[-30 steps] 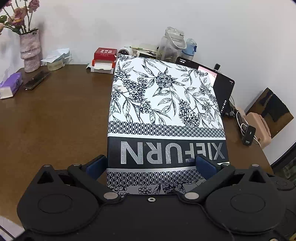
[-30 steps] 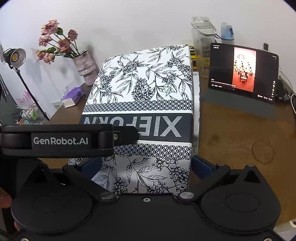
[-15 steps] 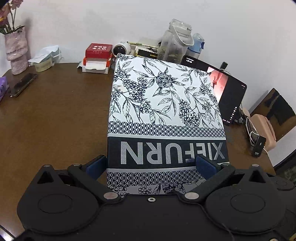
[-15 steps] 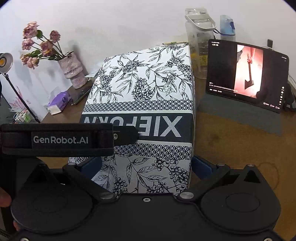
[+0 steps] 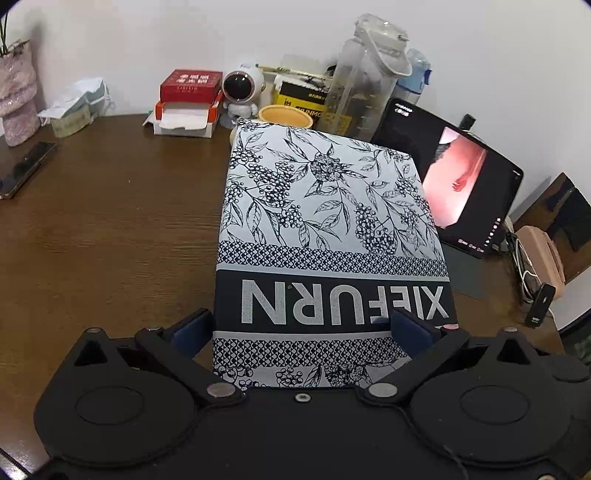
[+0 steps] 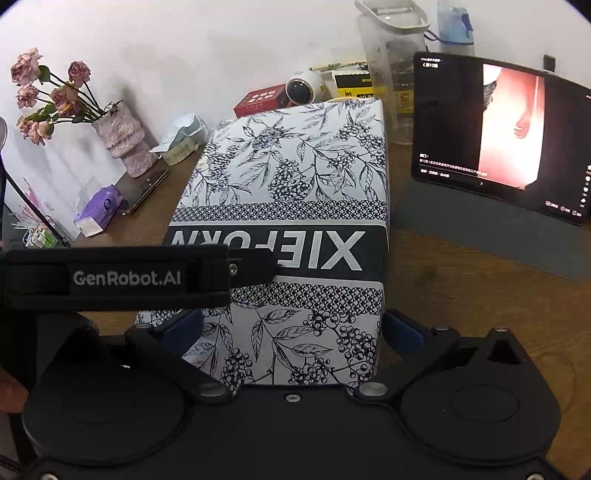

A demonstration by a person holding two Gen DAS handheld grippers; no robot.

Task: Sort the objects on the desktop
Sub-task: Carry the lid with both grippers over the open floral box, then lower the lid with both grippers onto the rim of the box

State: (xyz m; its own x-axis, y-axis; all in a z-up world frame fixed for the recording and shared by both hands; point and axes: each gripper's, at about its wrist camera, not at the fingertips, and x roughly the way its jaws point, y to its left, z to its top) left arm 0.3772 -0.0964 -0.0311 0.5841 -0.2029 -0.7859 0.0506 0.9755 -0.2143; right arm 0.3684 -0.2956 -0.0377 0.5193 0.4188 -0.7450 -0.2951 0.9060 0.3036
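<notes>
Floral-printed box (image 5: 325,229), clamped by both grippers, fronts tablet (image 5: 465,184), yellow cup (image 5: 284,114) and water jug (image 5: 365,81).

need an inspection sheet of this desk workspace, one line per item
Surface: brown wooden desk, bare near the left.
Job's things: black-and-white floral XIEFURN box, held at both sides.
Clutter: pink vase, black phone, red box, astronaut figurine, clear jug, lit tablet.
Grippers: left gripper and right gripper both clamp the box.
Cables: white cable at the right edge.
Surroundings: white wall.
</notes>
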